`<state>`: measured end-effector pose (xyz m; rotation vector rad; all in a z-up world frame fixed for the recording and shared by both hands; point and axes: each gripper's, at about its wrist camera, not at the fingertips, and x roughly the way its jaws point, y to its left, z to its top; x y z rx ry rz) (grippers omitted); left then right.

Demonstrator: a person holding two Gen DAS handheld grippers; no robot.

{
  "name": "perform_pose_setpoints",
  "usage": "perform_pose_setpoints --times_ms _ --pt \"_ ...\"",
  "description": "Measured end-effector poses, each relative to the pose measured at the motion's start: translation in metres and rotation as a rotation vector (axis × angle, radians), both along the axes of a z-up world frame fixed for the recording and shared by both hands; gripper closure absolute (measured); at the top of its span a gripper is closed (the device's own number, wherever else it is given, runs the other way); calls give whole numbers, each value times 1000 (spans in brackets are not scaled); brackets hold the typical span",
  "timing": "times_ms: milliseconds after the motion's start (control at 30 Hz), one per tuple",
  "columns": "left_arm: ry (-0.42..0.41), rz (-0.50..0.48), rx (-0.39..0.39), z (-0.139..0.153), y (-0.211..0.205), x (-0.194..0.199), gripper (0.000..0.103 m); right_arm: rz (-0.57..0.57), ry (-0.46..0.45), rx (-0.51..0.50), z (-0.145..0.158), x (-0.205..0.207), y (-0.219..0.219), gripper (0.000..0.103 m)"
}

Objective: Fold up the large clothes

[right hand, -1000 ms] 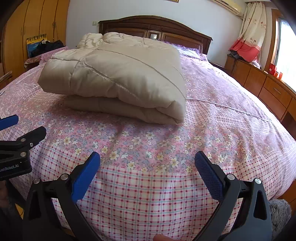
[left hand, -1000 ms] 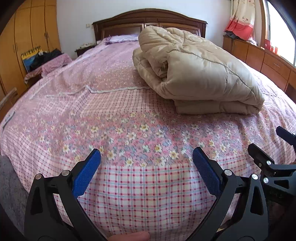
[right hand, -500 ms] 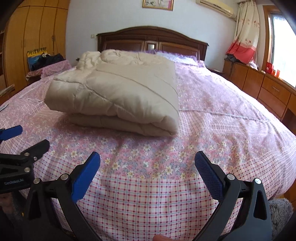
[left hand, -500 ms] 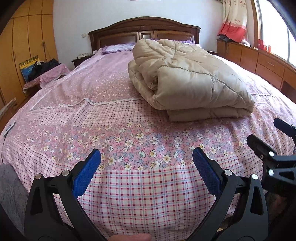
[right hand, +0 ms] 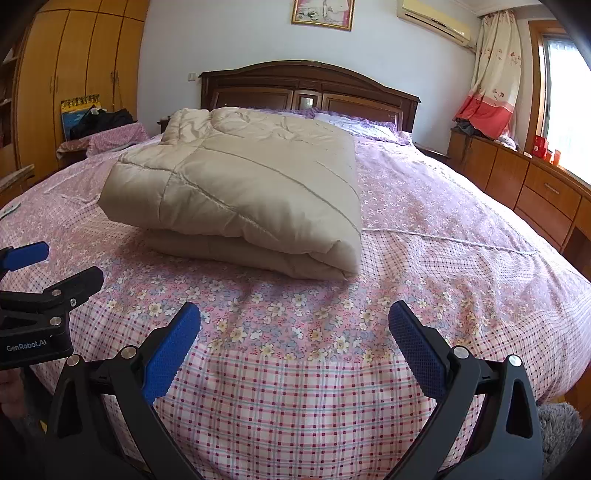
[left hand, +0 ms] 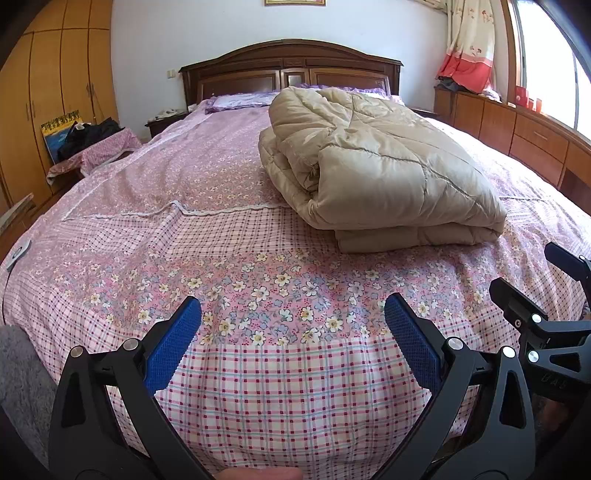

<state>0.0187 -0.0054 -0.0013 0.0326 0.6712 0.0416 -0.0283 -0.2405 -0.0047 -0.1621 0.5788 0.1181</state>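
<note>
Pink floral bedspread [left hand: 258, 306] carries the folded, puffy beige quilted coat [left hand: 388, 177] mid-bed, far from my left gripper [left hand: 291, 321] and right gripper [right hand: 293, 325], both spread and empty. It looks soft, bulky, slippery; I'd pinch its near folded edge.

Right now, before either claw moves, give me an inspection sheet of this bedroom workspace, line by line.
Surface: bed under a pink floral and plaid bedspread, lying fairly flat.
Job's things: beige quilted coat, folded into a thick bundle, resting mid-bed, touching neither claw.
Clutter: purple pillow by the headboard; small grey-white object at the bed's left edge, too small to identify.
Grippers: left claw open and empty; right claw open and empty; both over the foot of the bed.
Cables: nothing seen.
Surroundings: wooden wardrobe, dark headboard, low wooden drawers, curtain, air conditioner.
</note>
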Motion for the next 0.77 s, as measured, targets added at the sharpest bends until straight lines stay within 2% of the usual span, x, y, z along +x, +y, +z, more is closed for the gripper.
perform_pose_setpoints --times_ms 567,767 --pt "-31 -20 -7 4 -5 -12 4 -2 5 -12 -3 3 4 5" --pt "-50 58 -25 13 13 -11 4 -21 -20 -2 0 1 1 5"
